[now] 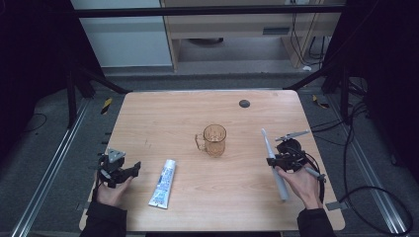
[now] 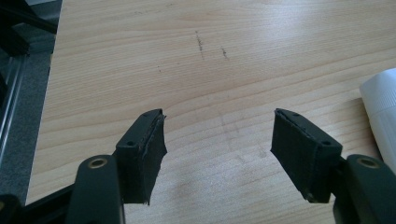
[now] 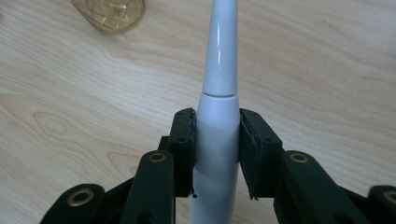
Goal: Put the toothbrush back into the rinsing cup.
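two grippers are at work over a light wooden table (image 1: 207, 207), and the amber glass mug (image 1: 214, 140) standing upright near the table's middle serves as the landmark. the right gripper (image 1: 272, 160) sits to the right of the mug and a little nearer the person, held in the person's right hand (image 1: 302, 183). its jaws are clamped on a white electric toothbrush (image 1: 274, 165), pressing the thick handle from both sides just below the seam where the slimmer neck begins. in the right gripper view the toothbrush (image 3: 218, 140) runs straight up between the right gripper (image 3: 216, 122) pads, and the mug's patterned base (image 3: 108, 13) shows at the top left corner, beyond and to the left of the brush neck. in the high view the toothbrush lies at a slant, its thin head end pointing away from the person and ending level with the mug, its butt end reaching back past the hand toward the near edge.

the left gripper (image 1: 133, 169) is well to the left of the mug and nearer the person, held in the left hand (image 1: 111, 190). its jaws stand wide apart with bare wood between them, as the left gripper view shows around the left gripper (image 2: 218, 133).

a toothpaste tube (image 1: 163, 182) lies flat between the left gripper and the mug, nearer the person than the mug, its white cap end (image 2: 380, 112) just at the right edge of the left gripper view. a small dark round disc (image 1: 244, 103) sits on the table beyond the mug, toward the far edge.
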{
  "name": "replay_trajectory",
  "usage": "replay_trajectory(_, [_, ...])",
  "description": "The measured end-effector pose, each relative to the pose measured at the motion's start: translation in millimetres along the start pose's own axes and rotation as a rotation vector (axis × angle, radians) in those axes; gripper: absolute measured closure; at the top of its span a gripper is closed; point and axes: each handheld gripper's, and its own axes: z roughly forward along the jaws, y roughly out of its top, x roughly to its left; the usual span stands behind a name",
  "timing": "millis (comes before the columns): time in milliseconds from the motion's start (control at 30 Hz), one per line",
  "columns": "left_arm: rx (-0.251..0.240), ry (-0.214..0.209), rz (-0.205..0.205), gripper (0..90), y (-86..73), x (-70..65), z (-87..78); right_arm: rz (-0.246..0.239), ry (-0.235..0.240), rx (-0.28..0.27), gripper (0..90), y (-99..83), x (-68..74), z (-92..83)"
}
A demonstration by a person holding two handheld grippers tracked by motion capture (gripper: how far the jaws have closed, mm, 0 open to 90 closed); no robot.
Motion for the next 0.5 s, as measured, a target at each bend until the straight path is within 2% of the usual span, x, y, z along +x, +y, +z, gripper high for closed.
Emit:
replay_trajectory(100, [0.0, 0.0, 0.0, 34.0, 0.0, 0.0, 0.0, -0.005, -0.006, -0.031, 67.8, 0.8, 0.4, -4.7])
replay_trajectory(300, [-0.002, 0.002, 0.002, 34.0, 0.3, -0.3, -0.3, -0.013, -0.029, -0.132, 67.8, 2.6, 0.9, -13.1])
replay_trajectory(500, [-0.004, 0.003, 0.0, 34.0, 0.3, -0.2, -0.4, 0.004, -0.046, -0.232, 67.8, 4.6, 0.7, -20.5])
